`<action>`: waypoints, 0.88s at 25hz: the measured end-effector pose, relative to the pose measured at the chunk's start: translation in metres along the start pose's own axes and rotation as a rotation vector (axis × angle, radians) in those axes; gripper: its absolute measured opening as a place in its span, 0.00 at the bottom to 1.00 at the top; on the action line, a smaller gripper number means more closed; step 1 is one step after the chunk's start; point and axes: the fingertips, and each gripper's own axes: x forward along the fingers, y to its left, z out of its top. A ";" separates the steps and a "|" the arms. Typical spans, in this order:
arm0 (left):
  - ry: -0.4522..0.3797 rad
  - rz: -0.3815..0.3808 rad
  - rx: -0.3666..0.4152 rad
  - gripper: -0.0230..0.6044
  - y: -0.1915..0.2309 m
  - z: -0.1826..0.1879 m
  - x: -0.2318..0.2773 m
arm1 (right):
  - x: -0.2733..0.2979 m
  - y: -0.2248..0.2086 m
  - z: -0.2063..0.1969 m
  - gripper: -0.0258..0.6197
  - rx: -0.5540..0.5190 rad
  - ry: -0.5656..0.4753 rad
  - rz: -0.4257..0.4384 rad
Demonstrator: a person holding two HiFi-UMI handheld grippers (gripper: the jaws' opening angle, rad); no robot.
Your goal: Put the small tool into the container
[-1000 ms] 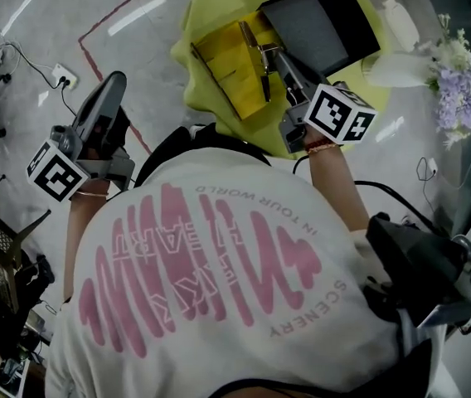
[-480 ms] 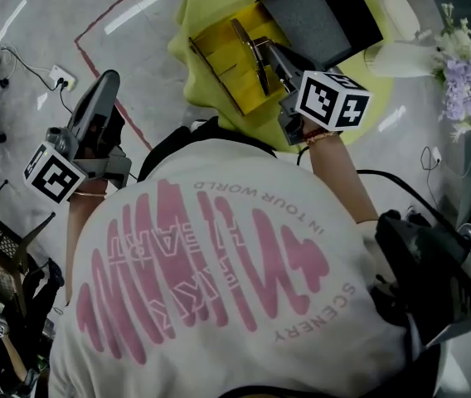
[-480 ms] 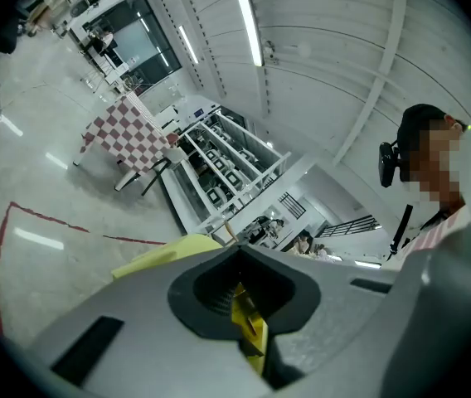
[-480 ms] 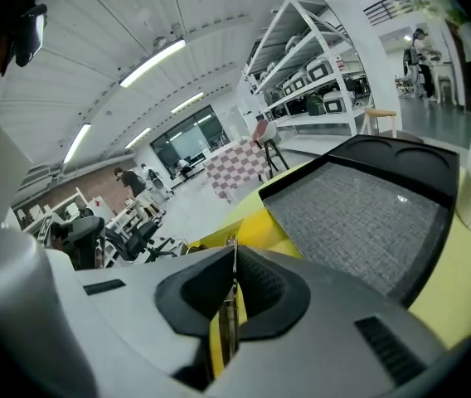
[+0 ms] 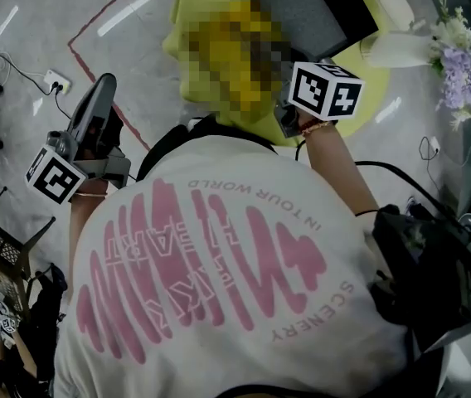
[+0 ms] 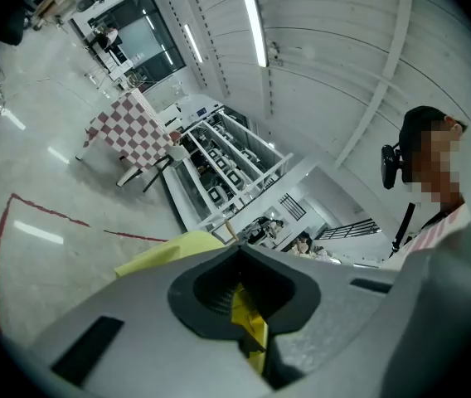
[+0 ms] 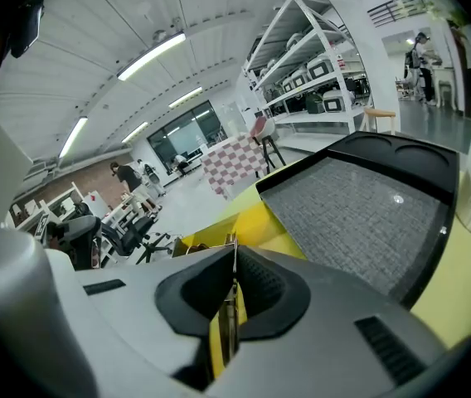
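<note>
The yellow container (image 7: 262, 220) lies open on a yellow-covered table (image 5: 368, 98); in the head view a mosaic patch hides it. Its black lid with grey foam (image 7: 353, 212) (image 5: 314, 7) stands open behind it. My right gripper (image 7: 234, 254) is shut on the small tool (image 7: 224, 322), a thin metallic piece held upright between the pads, close over the container's near side. In the head view only that gripper's marker cube (image 5: 327, 89) shows. My left gripper (image 5: 101, 89) (image 6: 240, 254) is shut and empty, raised over the floor left of the table.
A white vase (image 5: 393, 52) with purple flowers (image 5: 463, 60) stands at the table's right. A power strip (image 5: 53, 80) and red tape line (image 5: 94, 31) lie on the floor at left. Dark gear (image 5: 434, 264) hangs at my right side.
The right gripper has moved forward with the tool, closer over the yellow container. The left gripper has hardly moved.
</note>
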 end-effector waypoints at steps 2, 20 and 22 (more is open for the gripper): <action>0.001 -0.002 0.001 0.05 0.001 -0.002 0.000 | 0.001 0.000 -0.002 0.06 -0.005 0.007 -0.003; -0.012 -0.016 0.014 0.05 -0.004 0.008 0.006 | 0.004 -0.009 -0.007 0.06 0.015 0.068 -0.063; -0.013 -0.018 0.017 0.05 -0.006 0.007 0.007 | 0.003 -0.011 -0.007 0.06 0.012 0.073 -0.069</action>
